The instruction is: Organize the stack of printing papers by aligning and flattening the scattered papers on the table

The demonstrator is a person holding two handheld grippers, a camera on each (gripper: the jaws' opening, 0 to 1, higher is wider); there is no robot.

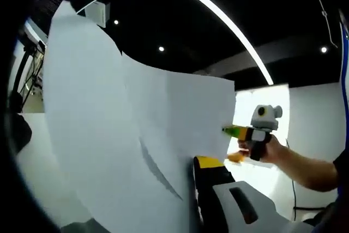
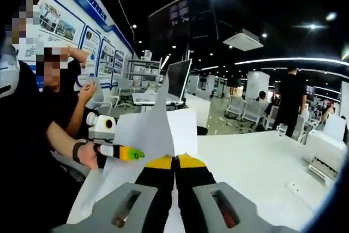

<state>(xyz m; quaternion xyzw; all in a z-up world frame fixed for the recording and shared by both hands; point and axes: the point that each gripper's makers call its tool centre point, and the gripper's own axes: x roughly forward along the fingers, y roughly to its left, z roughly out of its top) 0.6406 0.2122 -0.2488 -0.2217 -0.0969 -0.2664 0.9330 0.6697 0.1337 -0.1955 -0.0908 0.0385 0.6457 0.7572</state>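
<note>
yellow-tipped jaws of the right gripper (image 2: 175, 162) are pressed together at six o'clock, pinching the edge of the paper stack (image 2: 155, 129), which rises toward twelve, lifted off the white table (image 2: 256, 167). at nine o'clock the left gripper (image 2: 128, 153) is clenched on the far edge; in the left gripper view, sheets (image 1: 136, 135) bow. judgement: light, floppy, slippery, grip edges firmly. no containers evident.

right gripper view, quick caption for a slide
Both grippers, right and left, hold sheets of paper upright above a white table.
</note>
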